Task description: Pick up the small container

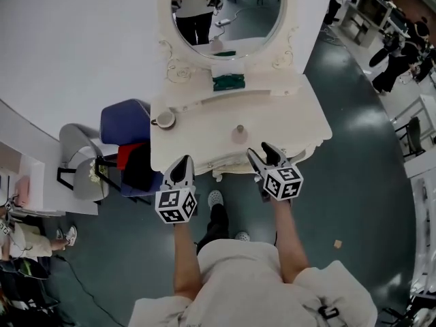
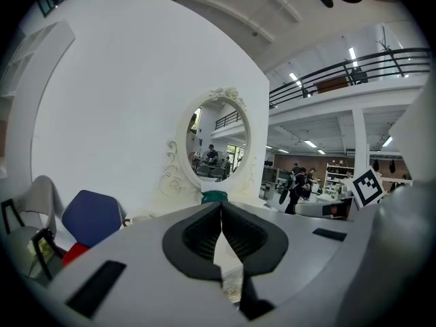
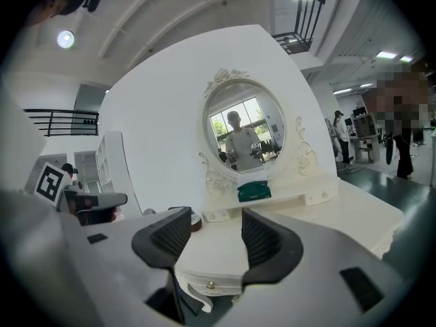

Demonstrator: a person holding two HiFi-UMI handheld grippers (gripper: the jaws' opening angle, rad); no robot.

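Left tongs (image 2: 221,216) together, right tongs (image 3: 216,234) apart, small container (image 1: 239,129) beyond on white table (image 1: 204,140).

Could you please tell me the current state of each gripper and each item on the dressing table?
left gripper: jaws shut, empty.
right gripper: jaws open, nothing between them.
small container: upright on the dressing table, not held.
cup: upright near the table's left edge.
green item: lying on the shelf under the mirror.
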